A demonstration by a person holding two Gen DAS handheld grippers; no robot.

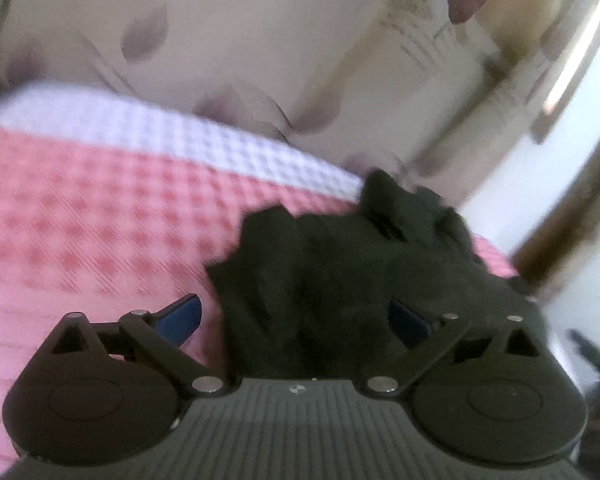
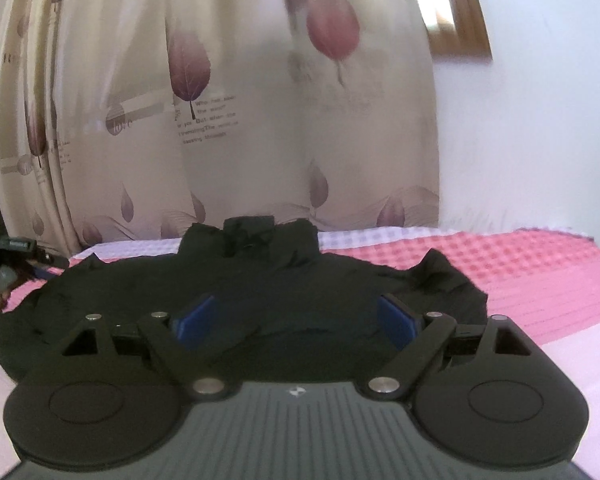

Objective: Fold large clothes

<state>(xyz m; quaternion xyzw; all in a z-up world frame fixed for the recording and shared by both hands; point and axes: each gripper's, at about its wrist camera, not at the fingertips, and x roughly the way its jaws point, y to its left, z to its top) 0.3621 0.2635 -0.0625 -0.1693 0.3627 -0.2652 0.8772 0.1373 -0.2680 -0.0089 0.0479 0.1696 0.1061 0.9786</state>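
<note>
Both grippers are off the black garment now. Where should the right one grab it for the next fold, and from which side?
Probably the raised corner at the black garment's right edge, coming in low from the right over the pink bedspread. That corner stands up off the bed, so the open right gripper can pinch it; the middle lies flat.

A big piece of clothing [image 2: 228, 280] lies on the bed cover [image 2: 520, 276], which is spread under it and reaches out to its left and right. In the right wrist view the clothing sits in the middle, with a bunched-up part at its far edge. Behind the bed hangs a curtain [image 2: 240, 120]. To the right of the curtain is a wall [image 2: 540, 128] with a frame [image 2: 460, 12] up high. In the left wrist view the clothing [image 1: 340, 264] lies on the right part of the bed cover [image 1: 80, 220], with the curtain [image 1: 240, 32] behind.
</note>
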